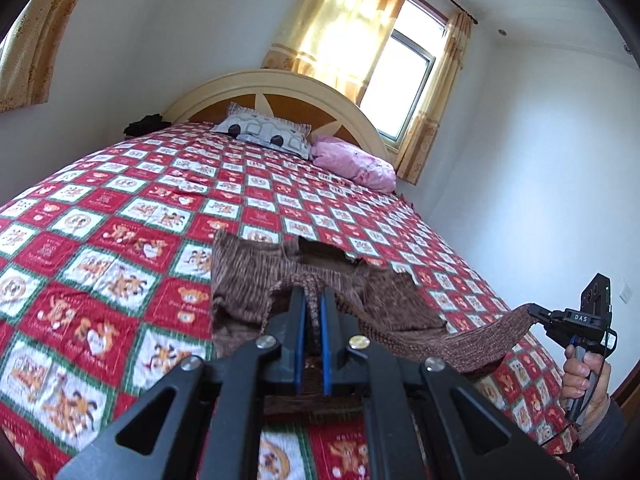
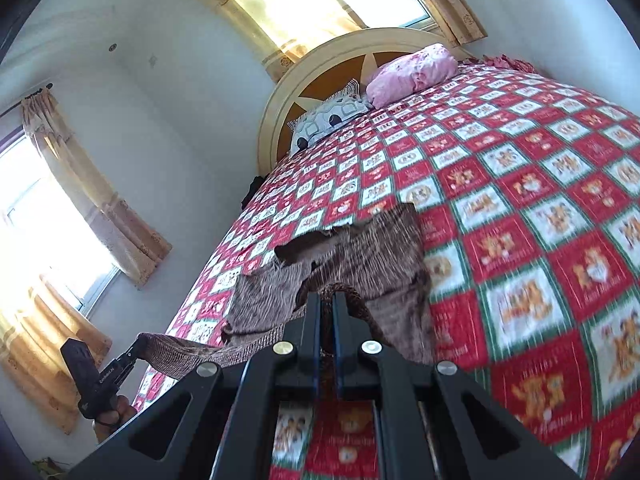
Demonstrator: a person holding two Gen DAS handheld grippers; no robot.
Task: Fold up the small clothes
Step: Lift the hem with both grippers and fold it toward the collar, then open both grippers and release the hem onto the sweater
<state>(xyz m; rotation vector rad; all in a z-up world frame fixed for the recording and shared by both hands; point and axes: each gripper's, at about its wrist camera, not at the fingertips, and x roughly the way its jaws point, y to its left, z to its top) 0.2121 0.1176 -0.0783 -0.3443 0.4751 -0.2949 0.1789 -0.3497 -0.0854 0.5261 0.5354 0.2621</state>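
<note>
A small brown knitted garment (image 1: 248,280) lies on the red checked bedspread (image 1: 120,216), its near hem lifted off the bed. My left gripper (image 1: 312,300) is shut on the hem's left end. My right gripper shows at the right of the left wrist view (image 1: 534,312), shut on the hem's other end. The hem is stretched between them. In the right wrist view the garment (image 2: 380,248) hangs from my right gripper (image 2: 327,300), and my left gripper (image 2: 138,346) holds the hem at lower left.
Two pillows, grey patterned (image 1: 264,132) and pink (image 1: 352,164), lie by the rounded headboard (image 1: 280,88). A dark bundle (image 1: 146,124) sits at the bed's far left corner. White walls flank the bed, with curtained windows (image 1: 400,68).
</note>
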